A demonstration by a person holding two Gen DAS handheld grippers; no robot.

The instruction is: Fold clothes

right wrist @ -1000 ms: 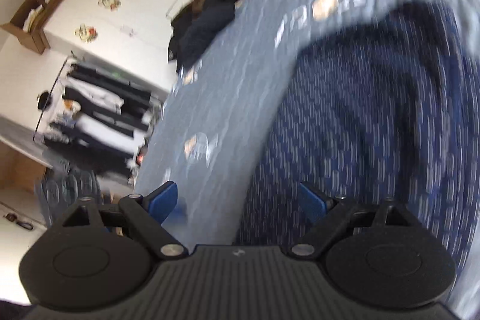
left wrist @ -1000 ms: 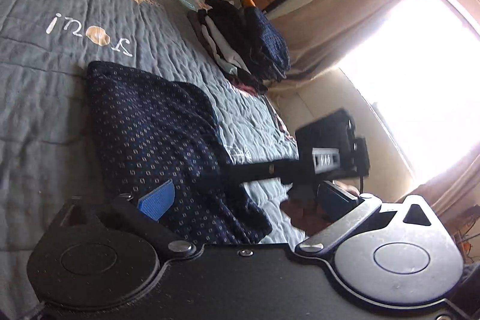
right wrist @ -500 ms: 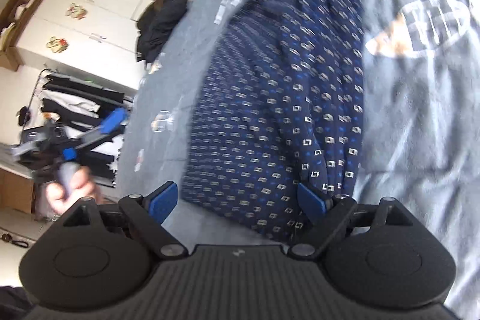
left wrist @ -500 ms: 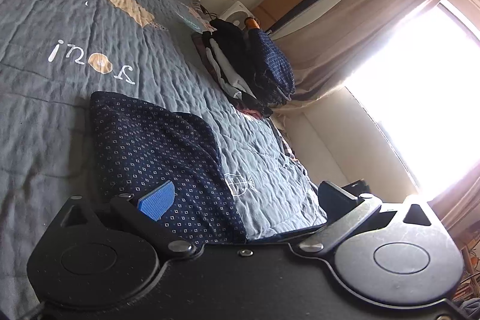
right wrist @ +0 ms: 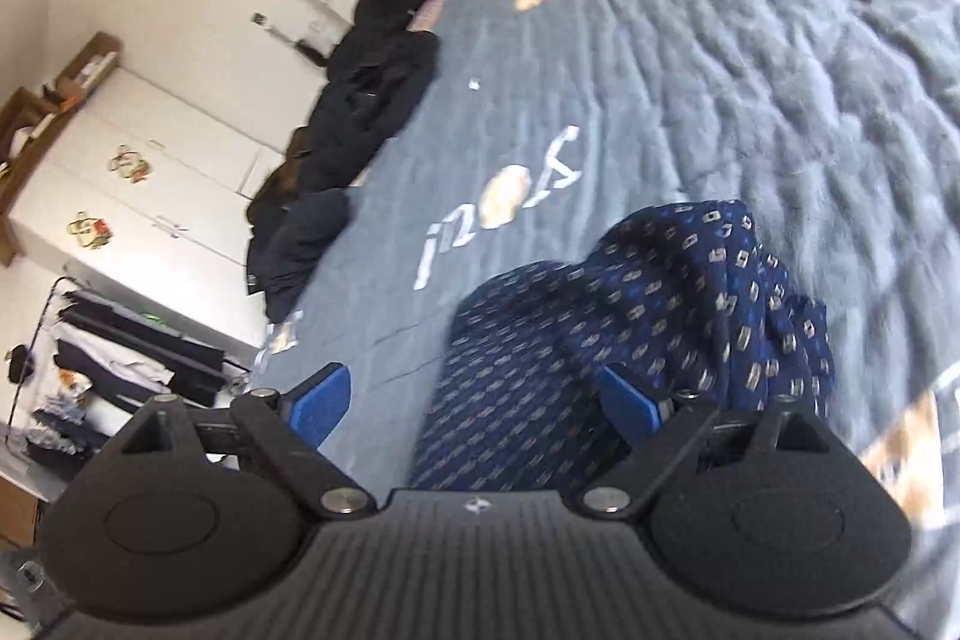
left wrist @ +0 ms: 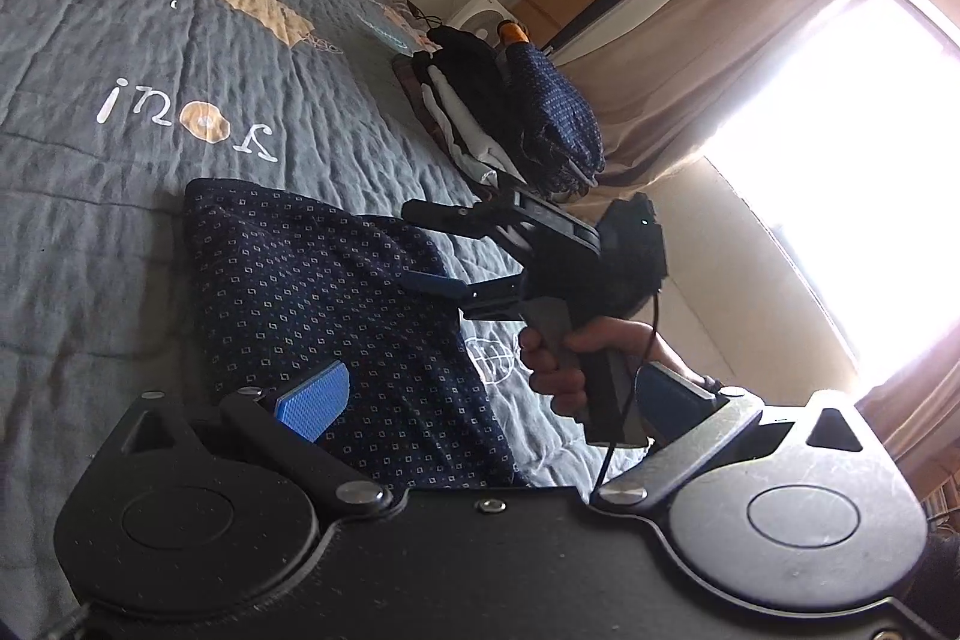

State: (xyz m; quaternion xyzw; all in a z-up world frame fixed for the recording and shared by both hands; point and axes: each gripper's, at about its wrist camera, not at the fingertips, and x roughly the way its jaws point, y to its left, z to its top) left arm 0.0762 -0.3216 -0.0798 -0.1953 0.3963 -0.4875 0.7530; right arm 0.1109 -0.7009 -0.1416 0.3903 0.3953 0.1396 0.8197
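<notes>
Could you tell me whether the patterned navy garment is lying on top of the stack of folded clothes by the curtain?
No, the navy garment lies apart on the grey quilt, nearer than the stack of folded clothes.

The left gripper (left wrist: 480, 400) points slightly down, fingers (left wrist: 312, 400) spread wide. The right gripper (right wrist: 480, 400), gripped at its handle by a hand (left wrist: 558, 364), tilts down, its jaws opening, pads clamping nothing.

A soft navy cloth shirt (left wrist: 336, 292) with a small woven print lies on a quilted, puckered grey bedspread (left wrist: 120, 40) of matt cloth. The left gripper (left wrist: 486, 400) is matt black plastic with shiny metal screws and ribbed blue rubbery pads (left wrist: 312, 400). The curtain (left wrist: 720, 40) is dull beige fabric.
</notes>
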